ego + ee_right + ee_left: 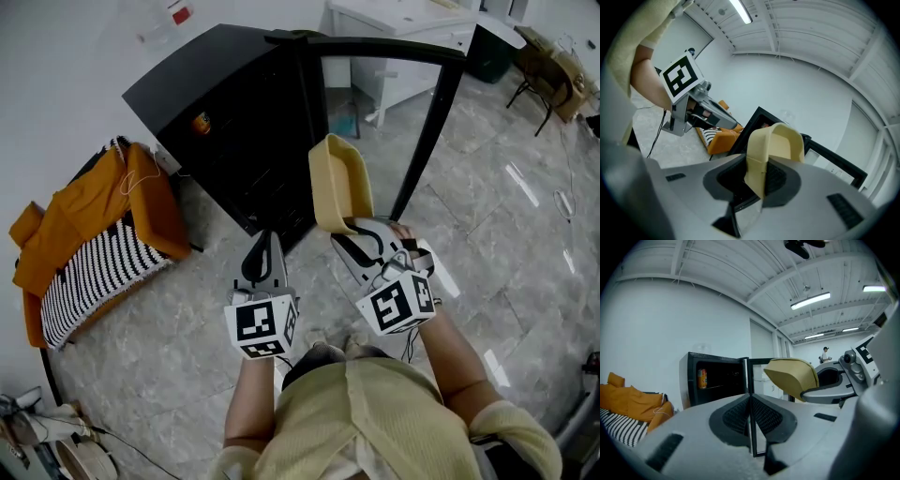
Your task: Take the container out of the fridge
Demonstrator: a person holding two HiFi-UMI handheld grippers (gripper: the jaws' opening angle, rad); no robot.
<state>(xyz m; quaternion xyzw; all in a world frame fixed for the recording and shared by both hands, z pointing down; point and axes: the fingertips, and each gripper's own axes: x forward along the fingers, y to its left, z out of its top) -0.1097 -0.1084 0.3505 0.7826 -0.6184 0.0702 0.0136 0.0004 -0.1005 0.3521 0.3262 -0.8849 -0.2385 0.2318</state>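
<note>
A beige plastic container (339, 183) hangs in the air just in front of the open black fridge (234, 122), tipped on its side. My right gripper (352, 230) is shut on its wall; in the right gripper view the container (773, 145) stands clamped between the pads. My left gripper (265, 246) sits beside it on the left, shut with nothing in it; in its own view the jaws meet in front of the fridge, with the container (792, 376) to the right. An orange can (701, 378) stands on a fridge shelf.
The fridge door (427, 122) swings open to the right of the container. An orange cushion and striped cloth (94, 234) lie on the floor at the left. A white cabinet (403, 37) and a chair (548, 75) stand at the back.
</note>
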